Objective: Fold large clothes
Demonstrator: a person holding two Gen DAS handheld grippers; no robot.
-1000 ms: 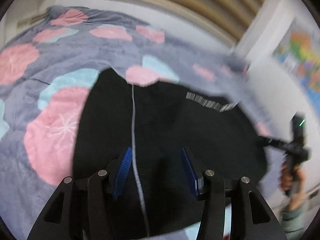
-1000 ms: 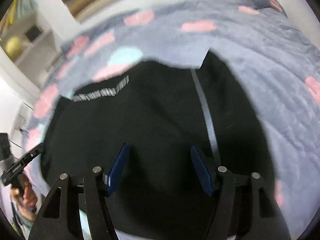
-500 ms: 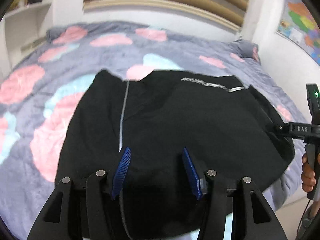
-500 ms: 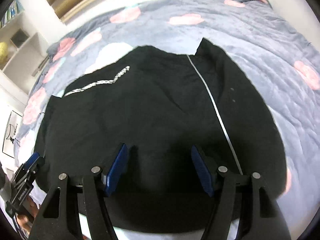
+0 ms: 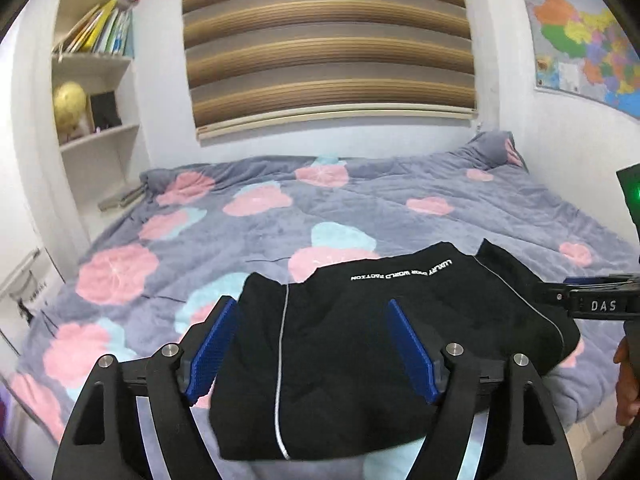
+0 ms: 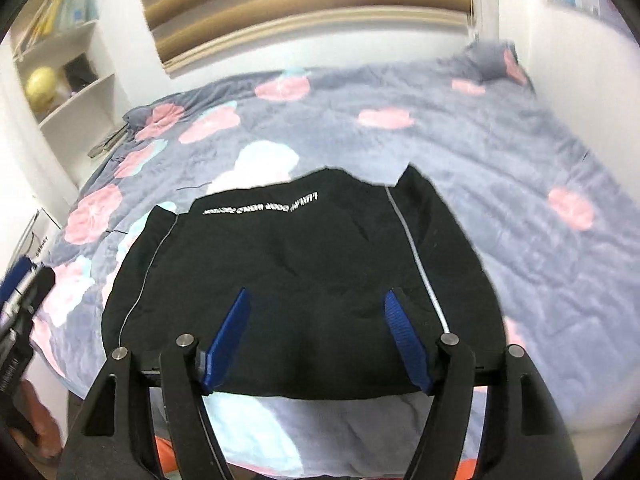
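Both grippers, left gripper (image 5: 312, 344) and right gripper (image 6: 318, 334), are opening, empty, above the folded black garment (image 5: 360, 340) on the bed (image 5: 240, 232); bookshelf (image 5: 96, 80) beside it holds books.

Both grippers lifted off garment (image 5: 360, 344) (jaws opening).

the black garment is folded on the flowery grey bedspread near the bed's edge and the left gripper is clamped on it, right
Not quite. The left gripper is not clamped: the left wrist view shows its jaws opening, clear of the black garment. The garment does lie folded on the flowery grey bedspread near the bed's edge.
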